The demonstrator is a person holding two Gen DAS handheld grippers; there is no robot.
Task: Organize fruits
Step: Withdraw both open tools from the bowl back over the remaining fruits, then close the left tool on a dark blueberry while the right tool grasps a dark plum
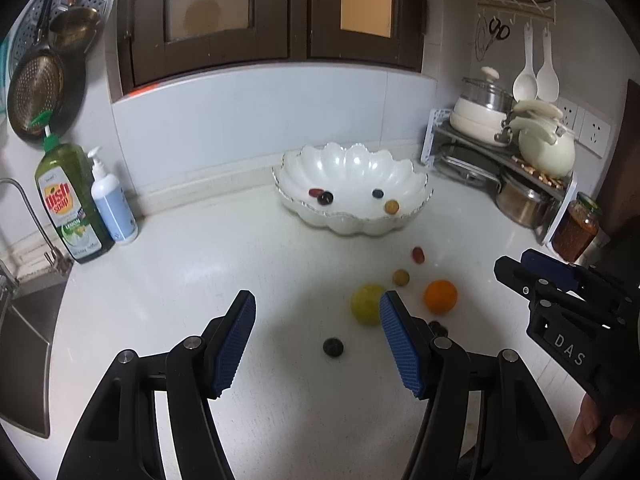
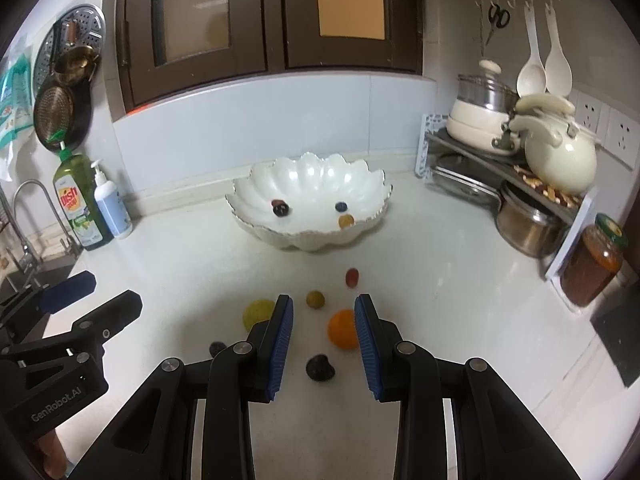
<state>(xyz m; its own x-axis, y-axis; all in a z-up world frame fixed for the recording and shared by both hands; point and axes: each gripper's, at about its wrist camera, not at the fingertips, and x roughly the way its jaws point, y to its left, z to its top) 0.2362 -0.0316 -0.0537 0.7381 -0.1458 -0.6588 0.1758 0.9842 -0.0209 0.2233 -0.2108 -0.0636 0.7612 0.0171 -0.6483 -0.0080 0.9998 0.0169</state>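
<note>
A white scalloped bowl (image 1: pixel 372 168) (image 2: pixel 320 176) stands at the back of the counter with several small fruits in it. On the counter in front lie an orange (image 1: pixel 440 296) (image 2: pixel 342 329), a yellow-green fruit (image 1: pixel 366 304) (image 2: pixel 258 312), a small yellow fruit (image 1: pixel 401 277) (image 2: pixel 315 299), a small red fruit (image 1: pixel 418 255) (image 2: pixel 352 277) and two dark fruits (image 1: pixel 333 347) (image 2: pixel 320 367). My left gripper (image 1: pixel 318 344) is open and empty above the counter, near the first dark fruit. My right gripper (image 2: pixel 323 348) is open and empty, with the orange and the other dark fruit between its fingers' line of sight.
A dish soap bottle (image 1: pixel 70 204) and a pump bottle (image 1: pixel 112 200) stand at the left by the sink (image 1: pixel 24 344). A rack with pots and a kettle (image 2: pixel 558 156) fills the right corner, with a jar (image 2: pixel 594 260) in front of it.
</note>
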